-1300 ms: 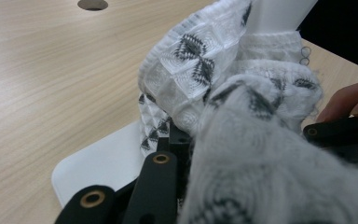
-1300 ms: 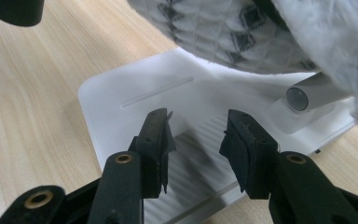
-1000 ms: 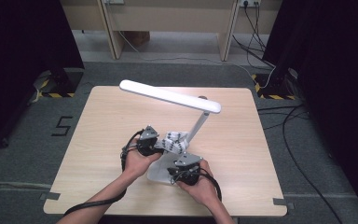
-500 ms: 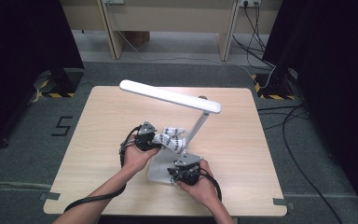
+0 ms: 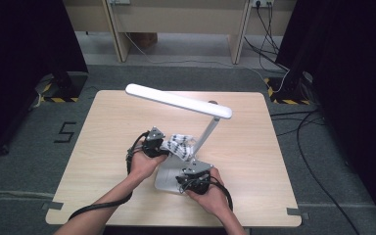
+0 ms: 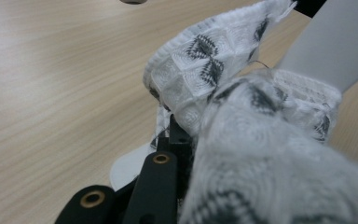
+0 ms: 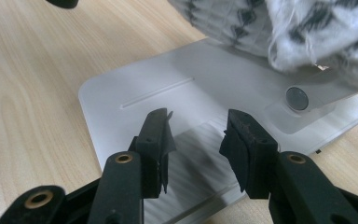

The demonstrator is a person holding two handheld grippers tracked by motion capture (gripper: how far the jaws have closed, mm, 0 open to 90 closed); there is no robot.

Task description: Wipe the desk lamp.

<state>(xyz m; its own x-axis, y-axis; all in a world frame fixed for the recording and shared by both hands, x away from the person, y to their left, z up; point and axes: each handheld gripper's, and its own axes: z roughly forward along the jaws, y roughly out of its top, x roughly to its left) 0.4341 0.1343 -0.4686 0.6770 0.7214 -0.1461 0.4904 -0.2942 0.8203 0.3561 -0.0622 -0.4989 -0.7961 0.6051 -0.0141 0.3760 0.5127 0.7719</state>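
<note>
Cloth [image 5: 178, 144] pinched in our left fingers [image 6: 179, 135], against the lamp [image 5: 203, 134] stem, far-left of our right gripper [image 7: 196, 135], open over the base.

High view overhead, faces forward-down; both gripper views close, low; all share lamp base [image 5: 169, 172] [image 7: 168, 98].

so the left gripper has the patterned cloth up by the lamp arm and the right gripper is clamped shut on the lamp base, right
Not quite. The right gripper is open: in the right gripper view its jaws stand apart over the white lamp base, gripping nothing. The rest holds: the left gripper has the patterned cloth by the lamp arm.
</note>
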